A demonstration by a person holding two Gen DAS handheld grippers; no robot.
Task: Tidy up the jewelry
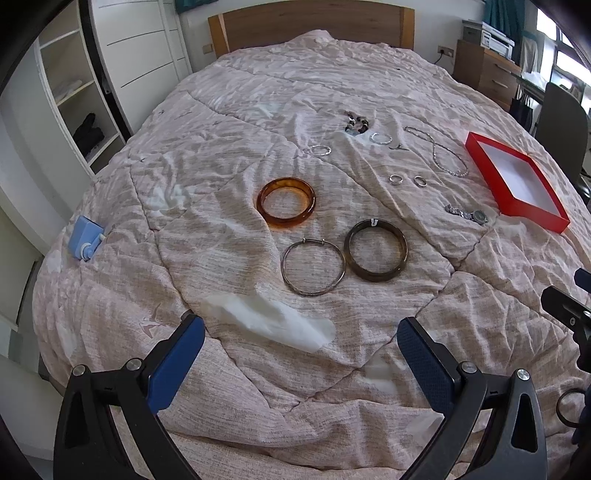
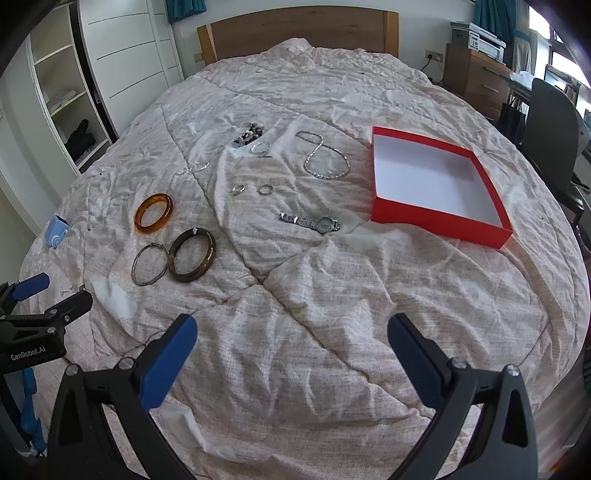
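Jewelry lies spread on the pink bedspread. An amber bangle, a thin silver bangle and a dark brown bangle lie together. Two small rings, a silver watch, a silver necklace and a bead bracelet lie further back. An open red box with a white inside is empty at the right. My left gripper and right gripper are open and empty, near the bed's front edge.
A small blue object lies at the bed's left edge. White wardrobe shelves stand to the left. A wooden headboard is at the back. A dresser and dark chair stand at the right.
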